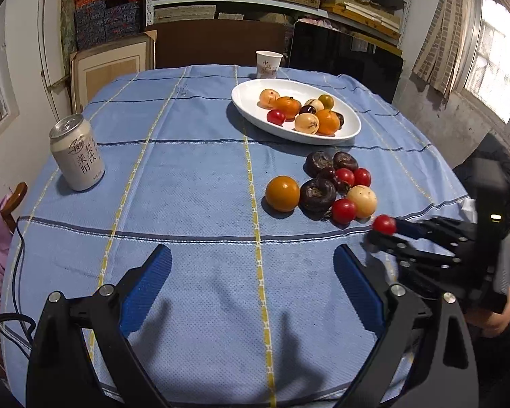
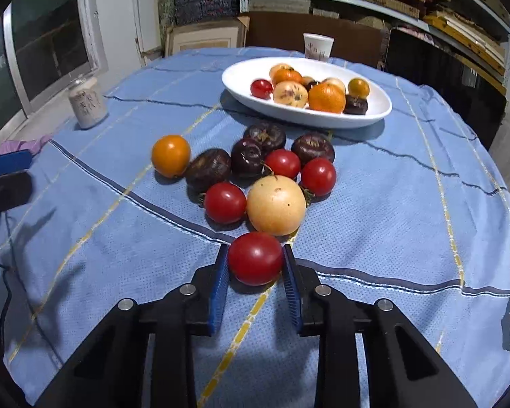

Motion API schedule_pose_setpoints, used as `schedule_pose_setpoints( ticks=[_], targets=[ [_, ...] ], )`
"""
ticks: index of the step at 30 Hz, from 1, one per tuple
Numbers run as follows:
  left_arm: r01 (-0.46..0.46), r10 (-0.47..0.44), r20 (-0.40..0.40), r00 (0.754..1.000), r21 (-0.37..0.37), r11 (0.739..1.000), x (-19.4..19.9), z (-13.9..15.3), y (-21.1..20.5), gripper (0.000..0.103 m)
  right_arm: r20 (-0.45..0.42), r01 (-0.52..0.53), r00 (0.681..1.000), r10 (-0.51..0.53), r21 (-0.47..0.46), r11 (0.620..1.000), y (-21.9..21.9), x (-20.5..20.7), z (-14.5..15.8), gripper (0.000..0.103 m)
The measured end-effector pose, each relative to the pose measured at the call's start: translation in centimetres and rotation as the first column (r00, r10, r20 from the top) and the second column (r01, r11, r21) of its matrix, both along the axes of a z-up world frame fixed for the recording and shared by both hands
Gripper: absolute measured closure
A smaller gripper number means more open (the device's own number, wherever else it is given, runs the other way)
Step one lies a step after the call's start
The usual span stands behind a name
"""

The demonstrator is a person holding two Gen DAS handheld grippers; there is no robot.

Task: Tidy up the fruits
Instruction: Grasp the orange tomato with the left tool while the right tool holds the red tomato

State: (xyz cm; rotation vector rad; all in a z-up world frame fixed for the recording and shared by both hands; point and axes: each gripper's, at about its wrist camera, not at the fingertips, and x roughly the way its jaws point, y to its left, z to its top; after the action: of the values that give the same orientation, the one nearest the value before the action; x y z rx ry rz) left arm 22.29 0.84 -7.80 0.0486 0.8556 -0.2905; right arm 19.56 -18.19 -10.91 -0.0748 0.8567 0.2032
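On the desk (image 2: 408, 204), just before the white oval plate (image 2: 241, 93), a loose cluster lies: four dark chestnut-like fruits (image 2: 209, 168), three red tomatoes (image 2: 225, 203), one pale yellow fruit (image 2: 276, 205) and one orange tomato (image 2: 170, 155). In the plate lie about ten more fruits: orange, pale, dark, and one red.

The right gripper (image 2: 256, 263) is narrowed onto a fourth red tomato (image 2: 255, 258), nearest of all from the plate, both blue pads against its sides. The left gripper (image 1: 251, 272) is spread wide with nothing between its fingers, over bare blue cloth.

Left of the plate stands a drink can (image 1: 76, 153); behind the plate, a paper cup (image 1: 268, 64).
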Motion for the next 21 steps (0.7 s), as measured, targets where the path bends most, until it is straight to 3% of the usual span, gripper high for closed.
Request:
schedule_pose_setpoints(
  ticks=[6,13,19,21],
  targets=[
    [-0.002,0.000,0.023,1.000,0.087,0.996,3.6,-0.2,-2.2,0.009,0.053,-0.019,0.998,0.016,0.053,0.998,-1.0,-3.2,1.0,0.072],
    [0.007,-0.003,-0.040,0.999,0.108,0.994,9.2,-2.9,-6.5,0.009,0.067,-0.006,0.998,0.000,0.091,0.996,-1.7,-3.9,1.3,0.072],
    [-0.066,0.069,-0.131,0.989,0.022,0.998,11.0,-5.5,-5.6,0.010,0.074,-0.021,0.997,0.014,0.100,0.995,-1.7,-4.1,1.3,0.072],
    [-0.091,0.093,-0.141,0.986,0.023,0.996,11.0,-5.7,-4.7,0.017,0.075,-0.027,0.997,0.019,0.105,0.994,-1.7,-4.2,1.4,0.072]
  ],
)
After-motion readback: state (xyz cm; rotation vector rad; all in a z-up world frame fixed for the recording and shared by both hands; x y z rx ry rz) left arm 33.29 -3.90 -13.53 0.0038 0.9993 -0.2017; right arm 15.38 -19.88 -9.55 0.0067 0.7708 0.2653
